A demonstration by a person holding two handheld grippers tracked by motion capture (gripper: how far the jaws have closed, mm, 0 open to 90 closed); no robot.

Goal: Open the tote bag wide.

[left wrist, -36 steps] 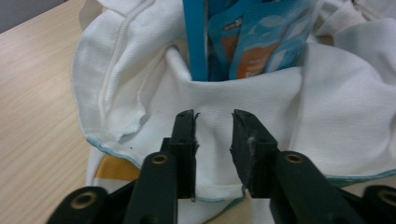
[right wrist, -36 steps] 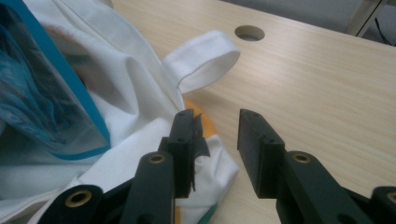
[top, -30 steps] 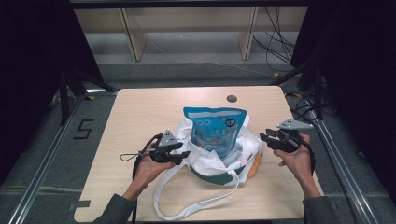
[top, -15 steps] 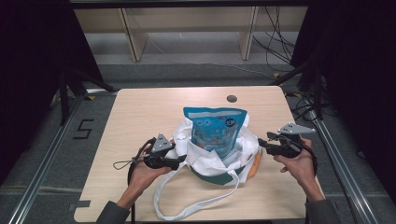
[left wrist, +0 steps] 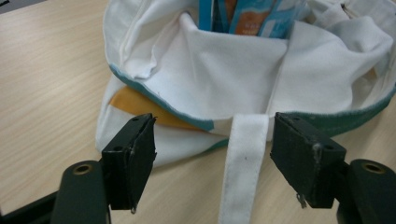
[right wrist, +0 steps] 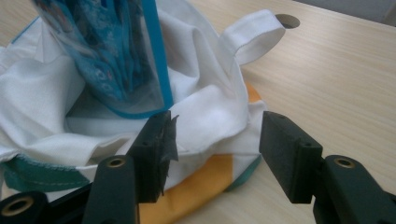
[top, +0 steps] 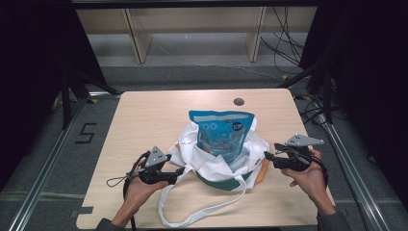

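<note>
Lab rig – metal frame rails (top: 45,159) w/ floor cables (top: 284,43) (dark surrounds), bare table (top: 144,115).

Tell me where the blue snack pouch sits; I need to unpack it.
High view: the blue snack pouch stands upright inside the white tote bag, mid-table.

A pale wooden table (top: 144,120) with rounded corners is standing on a grey floor (top: 202,74), a round cable hole (top: 238,101) sitting near its far edge. Metal rails (top: 43,166) are running along the floor on both sides, and a "5" marking (top: 85,133) is lying on the floor at the left, beside the rail. Beyond the table a light wooden shelf unit (top: 192,29) is catching the light, black cables (top: 288,48) are trailing down at the right, and dark curtains (top: 29,57) are closing in both flanks.
</note>
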